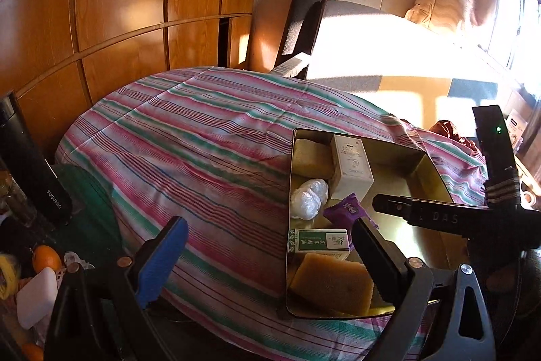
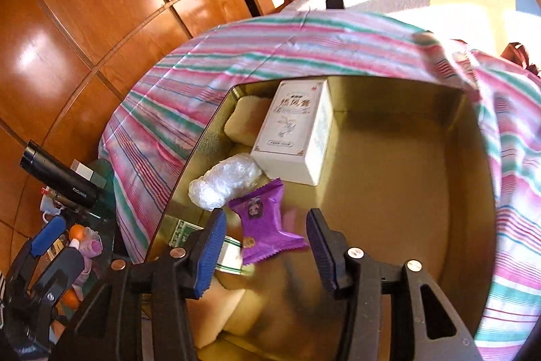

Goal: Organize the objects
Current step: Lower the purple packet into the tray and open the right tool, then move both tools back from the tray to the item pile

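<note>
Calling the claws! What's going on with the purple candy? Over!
Right claw open over tin. Purple candy loose between its pads. Left claw open, empty. Nothing blocking.

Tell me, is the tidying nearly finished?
Partly. The gold tin already holds a white box, a plastic-wrapped bundle, sponges and a green box. The right gripper is open, with the purple packet loose between its pads. The left gripper is open and empty. Clutter beside the black flask may still need sorting.

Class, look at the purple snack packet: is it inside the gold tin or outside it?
Inside. The purple snack packet lies within the gold tin's walls, beside a white box, between the right claw's open pads, untouched.
</note>
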`<state>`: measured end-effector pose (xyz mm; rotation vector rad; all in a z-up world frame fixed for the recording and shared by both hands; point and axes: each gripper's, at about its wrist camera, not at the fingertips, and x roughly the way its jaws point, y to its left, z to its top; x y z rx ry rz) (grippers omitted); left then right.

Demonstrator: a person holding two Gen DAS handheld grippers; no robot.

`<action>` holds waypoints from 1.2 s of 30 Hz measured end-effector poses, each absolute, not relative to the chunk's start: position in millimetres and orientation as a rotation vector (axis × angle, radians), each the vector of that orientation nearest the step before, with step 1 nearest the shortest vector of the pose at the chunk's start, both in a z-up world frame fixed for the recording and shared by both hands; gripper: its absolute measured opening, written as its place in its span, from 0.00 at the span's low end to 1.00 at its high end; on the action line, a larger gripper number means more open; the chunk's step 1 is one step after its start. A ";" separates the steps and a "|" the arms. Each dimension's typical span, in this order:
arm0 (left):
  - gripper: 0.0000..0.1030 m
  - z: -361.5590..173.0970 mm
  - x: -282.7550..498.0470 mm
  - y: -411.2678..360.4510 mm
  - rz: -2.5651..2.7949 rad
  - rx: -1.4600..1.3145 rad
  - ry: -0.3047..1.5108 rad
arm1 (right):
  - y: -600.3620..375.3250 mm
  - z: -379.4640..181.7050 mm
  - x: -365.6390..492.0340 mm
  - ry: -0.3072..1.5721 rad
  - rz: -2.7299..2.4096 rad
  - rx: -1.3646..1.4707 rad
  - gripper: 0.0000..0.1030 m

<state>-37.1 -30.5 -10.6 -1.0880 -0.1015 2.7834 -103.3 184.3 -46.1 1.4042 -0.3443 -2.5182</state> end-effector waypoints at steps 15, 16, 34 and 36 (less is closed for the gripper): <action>0.95 -6.7 -28.2 7.5 2.693 -1.074 -0.024 | 256.7 -20.2 -38.2 -0.356 -2.755 1.336 0.58; 0.95 -6.4 -27.8 10.7 2.685 -1.074 -0.017 | 261.9 -19.4 -34.6 -0.361 -2.768 1.333 0.58; 0.96 1.3 -18.6 93.2 2.479 -1.030 0.115 | 455.7 12.7 92.9 -0.756 -3.203 1.253 0.69; 0.96 3.0 -16.2 108.3 2.443 -1.013 0.138 | 484.4 15.2 117.6 -0.869 -3.271 1.232 0.70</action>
